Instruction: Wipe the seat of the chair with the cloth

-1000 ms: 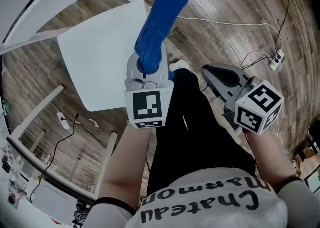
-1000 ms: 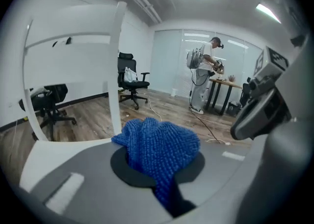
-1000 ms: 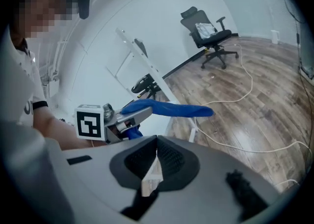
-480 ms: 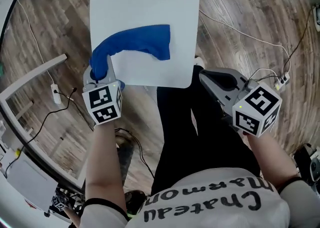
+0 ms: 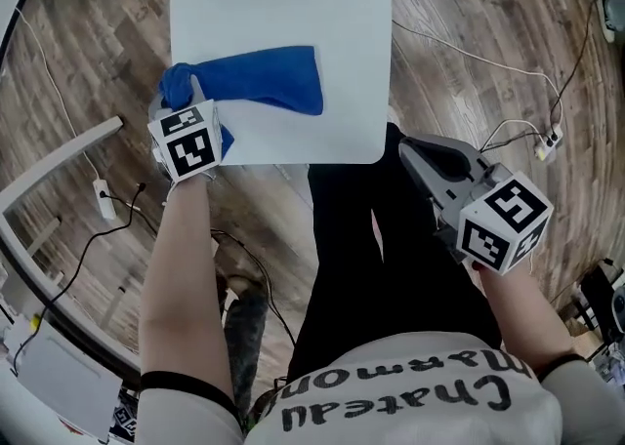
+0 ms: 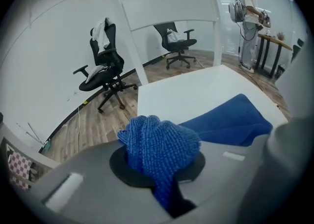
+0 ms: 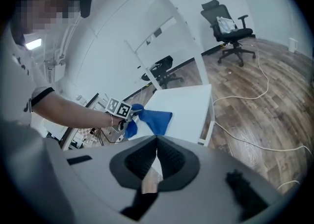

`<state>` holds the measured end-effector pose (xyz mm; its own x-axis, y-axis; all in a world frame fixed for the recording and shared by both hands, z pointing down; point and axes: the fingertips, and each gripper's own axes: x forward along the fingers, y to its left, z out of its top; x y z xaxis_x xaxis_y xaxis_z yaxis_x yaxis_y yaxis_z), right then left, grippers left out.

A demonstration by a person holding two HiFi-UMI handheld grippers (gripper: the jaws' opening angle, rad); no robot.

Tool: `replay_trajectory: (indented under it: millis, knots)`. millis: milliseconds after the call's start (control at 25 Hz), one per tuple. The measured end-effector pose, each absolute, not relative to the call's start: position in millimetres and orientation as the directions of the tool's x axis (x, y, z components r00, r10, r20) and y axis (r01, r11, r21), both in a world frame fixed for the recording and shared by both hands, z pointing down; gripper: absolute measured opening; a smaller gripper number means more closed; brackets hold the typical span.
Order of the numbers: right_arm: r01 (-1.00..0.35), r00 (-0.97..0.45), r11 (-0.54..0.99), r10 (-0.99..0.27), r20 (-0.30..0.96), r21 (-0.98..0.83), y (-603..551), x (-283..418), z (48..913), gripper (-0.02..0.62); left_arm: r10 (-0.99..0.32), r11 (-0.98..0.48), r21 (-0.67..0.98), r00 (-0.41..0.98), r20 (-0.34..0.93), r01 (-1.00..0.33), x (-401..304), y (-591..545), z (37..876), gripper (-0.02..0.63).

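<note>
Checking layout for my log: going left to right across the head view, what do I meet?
Left gripper → blue cloth → bare right part of the chair seat → right gripper → white power strip

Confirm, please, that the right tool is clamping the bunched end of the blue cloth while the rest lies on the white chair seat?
Not the right: the left tool clamps the bunched end of the blue cloth, as the left gripper view shows. The rest does lie on the white chair seat.
</note>
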<state>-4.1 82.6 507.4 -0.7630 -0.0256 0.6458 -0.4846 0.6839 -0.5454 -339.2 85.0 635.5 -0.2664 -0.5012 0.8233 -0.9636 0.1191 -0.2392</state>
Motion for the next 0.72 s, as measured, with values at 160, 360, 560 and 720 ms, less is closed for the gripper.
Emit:
replay_trajectory:
  millis: [160,360,560,720]
  knots:
    - [-0.556,-0.747,0.628,-0.092,0.658,-0.544,89,14,514,0.014,-0.504,0.043,-0.238,-0.227,0.833,-0.97,-342,69,645,0.048]
    - [-0.578,-0.734,0.589,-0.074,0.675,-0.564,107,26,531,0.014,-0.54,0.133,-0.233,-0.268,0.798,-0.963,-342,62,646,0.041]
    - [-0.561,-0.743,0.598,-0.06,0.666,-0.572,106,54,529,0.014,-0.6,0.22,-0.251,-0.334,0.727,-0.943,-312,55,643,0.035]
    - [-0.587,-0.728,0.586,-0.081,0.681,-0.558,94,94,538,0.014,-0.639,0.228,-0.189,-0.293,0.711,-0.955,-254,33,647,0.037]
